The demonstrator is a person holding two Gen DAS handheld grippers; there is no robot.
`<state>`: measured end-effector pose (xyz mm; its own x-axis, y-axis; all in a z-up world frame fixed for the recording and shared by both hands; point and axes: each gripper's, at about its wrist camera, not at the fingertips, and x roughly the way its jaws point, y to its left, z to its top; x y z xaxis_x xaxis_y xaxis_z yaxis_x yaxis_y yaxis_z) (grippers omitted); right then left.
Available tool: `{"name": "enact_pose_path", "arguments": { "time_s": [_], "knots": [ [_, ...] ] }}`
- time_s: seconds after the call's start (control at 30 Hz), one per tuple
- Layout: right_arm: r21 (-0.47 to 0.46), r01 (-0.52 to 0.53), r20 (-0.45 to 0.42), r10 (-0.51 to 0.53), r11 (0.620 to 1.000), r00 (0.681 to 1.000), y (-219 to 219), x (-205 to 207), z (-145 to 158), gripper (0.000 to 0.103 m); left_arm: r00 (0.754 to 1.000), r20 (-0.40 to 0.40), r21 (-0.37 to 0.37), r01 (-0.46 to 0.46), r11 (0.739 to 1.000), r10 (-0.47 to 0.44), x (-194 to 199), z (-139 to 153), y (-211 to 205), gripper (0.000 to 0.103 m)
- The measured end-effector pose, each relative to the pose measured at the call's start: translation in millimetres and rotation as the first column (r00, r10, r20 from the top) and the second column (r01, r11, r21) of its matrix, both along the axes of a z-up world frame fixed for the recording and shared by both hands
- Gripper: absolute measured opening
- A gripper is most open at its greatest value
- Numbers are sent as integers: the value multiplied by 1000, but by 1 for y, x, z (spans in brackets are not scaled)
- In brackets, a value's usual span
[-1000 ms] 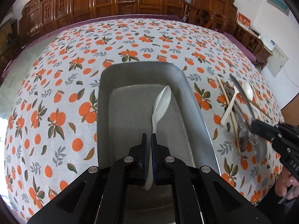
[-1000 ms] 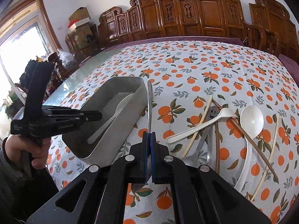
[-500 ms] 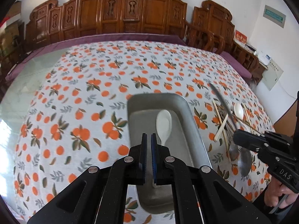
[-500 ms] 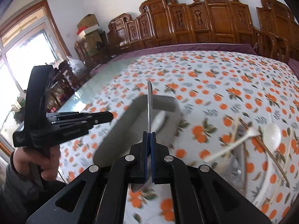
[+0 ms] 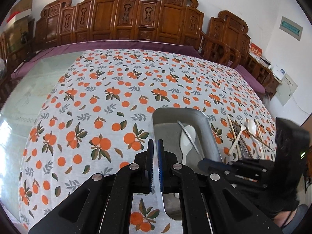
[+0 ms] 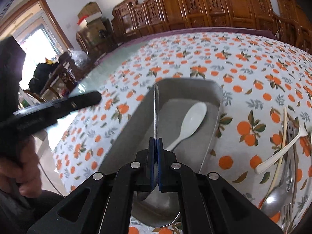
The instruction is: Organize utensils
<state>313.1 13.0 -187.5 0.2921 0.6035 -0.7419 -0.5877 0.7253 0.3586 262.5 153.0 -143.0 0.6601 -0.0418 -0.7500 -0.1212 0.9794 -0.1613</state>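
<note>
A metal tray [image 5: 175, 110] [image 6: 187, 81] sits on the orange-print tablecloth with a white spoon [image 5: 187, 138] [image 6: 193, 120] lying in it. My right gripper [image 6: 155, 140] [image 5: 202, 163] is shut on a metal spoon [image 6: 155, 107] [image 5: 187, 133], gripped edge-on by the handle. It hangs over the tray's left half, just above the white spoon. My left gripper [image 5: 155, 142] [image 6: 95, 97] is shut with nothing between its pads. It hovers over the cloth, left of the tray.
To the right of the tray lies a pile of utensils [image 5: 245, 136] [image 6: 282, 156]: chopsticks, a white fork [image 6: 280, 150], a white ladle spoon [image 5: 251, 125], a metal spoon [image 6: 273, 202]. A hand [image 6: 19, 167] holds the left gripper. Carved wooden chairs [image 5: 136, 19] line the far side.
My left gripper let go of the white spoon, which now lies in the tray, and drew back up and to the left. My right gripper carried the metal spoon left, from beside the pile to over the tray.
</note>
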Motion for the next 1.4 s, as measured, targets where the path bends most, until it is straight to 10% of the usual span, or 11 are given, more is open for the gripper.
{"name": "enact_pose_path", "arguments": {
  "time_s": [0.5,0.93,1.4],
  "knots": [
    [-49,8,41,-6,999,999,-12,0,-1,7,1000,-1,4,23,1000,-23,4,-2,-12,3],
    [-93,149,217,-126,985,968,-131,7,55,7,990,34,0,137,991,-137,12,3,-70,4],
    [-148,312,226,-275,939,935,-209,24,19,18,972,17,8,233,972,-233,25,-9,-129,21]
  ]
}}
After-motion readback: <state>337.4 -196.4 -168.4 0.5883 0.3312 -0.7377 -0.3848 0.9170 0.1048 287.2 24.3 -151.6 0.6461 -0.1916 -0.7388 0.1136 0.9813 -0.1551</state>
